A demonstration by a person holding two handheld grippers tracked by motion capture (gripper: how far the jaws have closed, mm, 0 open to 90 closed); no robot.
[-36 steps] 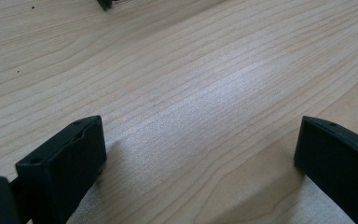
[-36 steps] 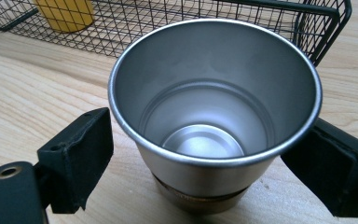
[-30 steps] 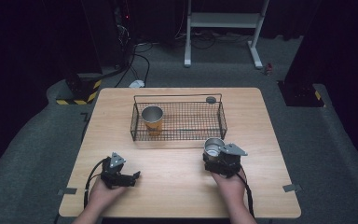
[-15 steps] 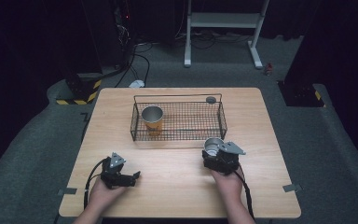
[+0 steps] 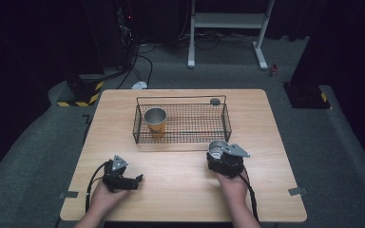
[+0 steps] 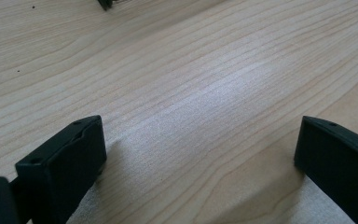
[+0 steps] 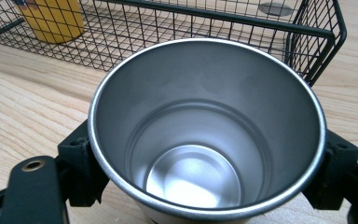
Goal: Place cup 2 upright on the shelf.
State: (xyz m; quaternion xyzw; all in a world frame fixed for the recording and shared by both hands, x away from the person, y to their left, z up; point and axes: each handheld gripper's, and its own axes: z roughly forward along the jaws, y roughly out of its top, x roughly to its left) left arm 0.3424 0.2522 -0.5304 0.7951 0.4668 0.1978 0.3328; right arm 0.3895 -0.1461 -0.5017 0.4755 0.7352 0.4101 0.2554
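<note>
Grey carpet floor surrounds a light wooden table. Behind: white metal stand, black cables, yellow-black hazard-striped block (room's far side dark).

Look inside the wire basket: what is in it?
One yellow cup stands at the left end of the wire basket. The cup's inside is hidden from these angles.

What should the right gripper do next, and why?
Probably lift the steel cup and carry it over the basket rim. The right gripper is shut on it just outside the basket, where a yellow cup already stands.
</note>
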